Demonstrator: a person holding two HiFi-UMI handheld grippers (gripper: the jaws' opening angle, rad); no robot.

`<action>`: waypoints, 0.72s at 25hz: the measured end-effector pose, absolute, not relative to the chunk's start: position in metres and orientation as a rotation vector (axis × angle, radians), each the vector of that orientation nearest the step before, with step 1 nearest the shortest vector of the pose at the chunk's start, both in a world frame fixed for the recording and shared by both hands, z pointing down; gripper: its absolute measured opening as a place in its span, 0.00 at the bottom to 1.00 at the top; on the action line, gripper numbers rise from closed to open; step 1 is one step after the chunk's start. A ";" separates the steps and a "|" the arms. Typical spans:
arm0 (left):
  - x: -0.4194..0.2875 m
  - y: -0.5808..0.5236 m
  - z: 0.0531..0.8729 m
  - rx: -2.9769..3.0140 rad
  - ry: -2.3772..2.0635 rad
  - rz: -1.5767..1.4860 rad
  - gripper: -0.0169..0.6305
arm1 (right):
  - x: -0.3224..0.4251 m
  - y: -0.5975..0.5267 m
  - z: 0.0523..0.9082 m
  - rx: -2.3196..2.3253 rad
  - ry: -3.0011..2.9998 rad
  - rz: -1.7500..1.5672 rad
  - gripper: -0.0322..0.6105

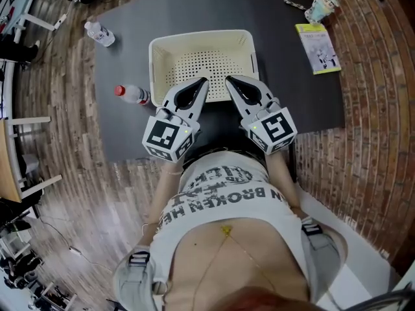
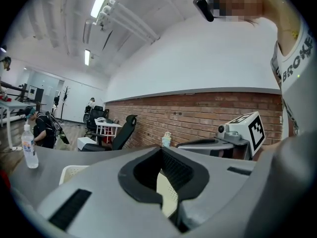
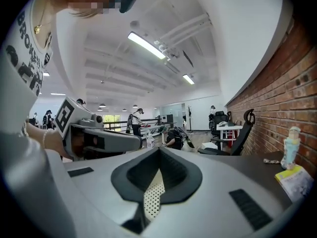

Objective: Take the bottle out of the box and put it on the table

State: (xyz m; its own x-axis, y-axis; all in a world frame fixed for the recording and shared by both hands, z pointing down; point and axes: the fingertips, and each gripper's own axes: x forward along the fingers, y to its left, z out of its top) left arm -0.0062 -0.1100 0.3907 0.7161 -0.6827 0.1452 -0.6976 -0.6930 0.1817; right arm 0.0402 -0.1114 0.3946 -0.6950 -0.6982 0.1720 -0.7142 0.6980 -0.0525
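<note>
Head view: cream box [image 1: 162, 50] on counter [image 1: 130, 18], visible interior empty; red-capped bottle [image 1: 133, 94] lies on counter just left of box; second bottle [image 1: 99, 33] farther off. Left gripper view: left gripper [image 2: 161, 149] jaws closed, nothing between. Right gripper view: right gripper [image 3: 158, 149] jaws closed, empty.

Smooth perforated plastic box [image 1: 201, 36], matt dark table [image 1: 292, 83], wooden floor [image 1: 78, 193].

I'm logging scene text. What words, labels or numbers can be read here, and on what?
"BROKEN": on the person's shirt; other shirt print unclear.
Booklet: print too small to read.
Red-capped bottle and far bottle: labels too small.
</note>
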 end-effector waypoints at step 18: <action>0.011 -0.108 0.396 2.707 -0.992 0.149 0.04 | 0.046 -0.114 0.394 1.162 -2.769 0.218 0.06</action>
